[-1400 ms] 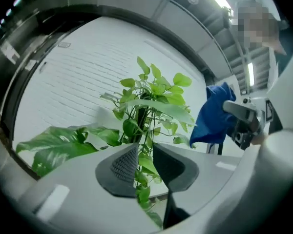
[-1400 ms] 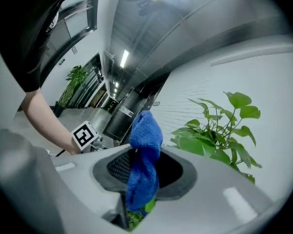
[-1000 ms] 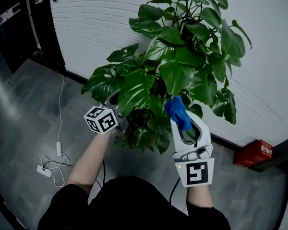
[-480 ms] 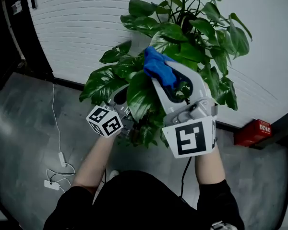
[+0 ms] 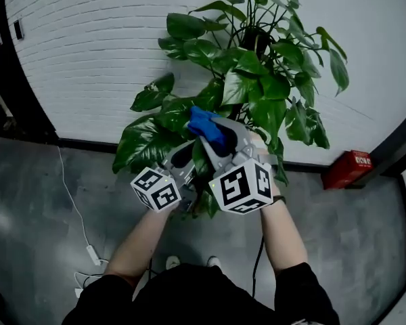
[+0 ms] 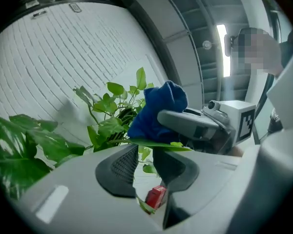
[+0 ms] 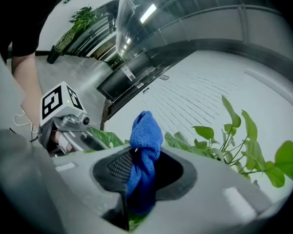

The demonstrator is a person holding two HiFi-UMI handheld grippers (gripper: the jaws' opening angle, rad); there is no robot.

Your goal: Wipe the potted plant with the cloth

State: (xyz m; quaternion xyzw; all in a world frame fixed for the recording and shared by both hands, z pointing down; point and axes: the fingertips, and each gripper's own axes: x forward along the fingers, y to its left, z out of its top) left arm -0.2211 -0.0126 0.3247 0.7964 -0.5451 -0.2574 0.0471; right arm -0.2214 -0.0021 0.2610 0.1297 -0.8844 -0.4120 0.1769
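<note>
1. A white brick wall point(image 5: 88, 59) stands behind the plant point(image 5: 257, 93). A red box point(image 5: 347, 169) lies at the wall's foot on the right, and a white cable point(image 5: 71, 202) trails over the grey floor point(image 5: 365, 249) on the left.
2. Leaves hide the pot.
3. The right gripper point(image 7: 139, 165) pinches the blue cloth point(image 5: 204, 123) between its fingers, among the plant's lower front leaves.
4. The left gripper point(image 6: 144, 155), just beside it, has its fingers a narrow gap apart. A leaf point(image 6: 156, 143) lies across their tips, with the cloth right above it.
</note>
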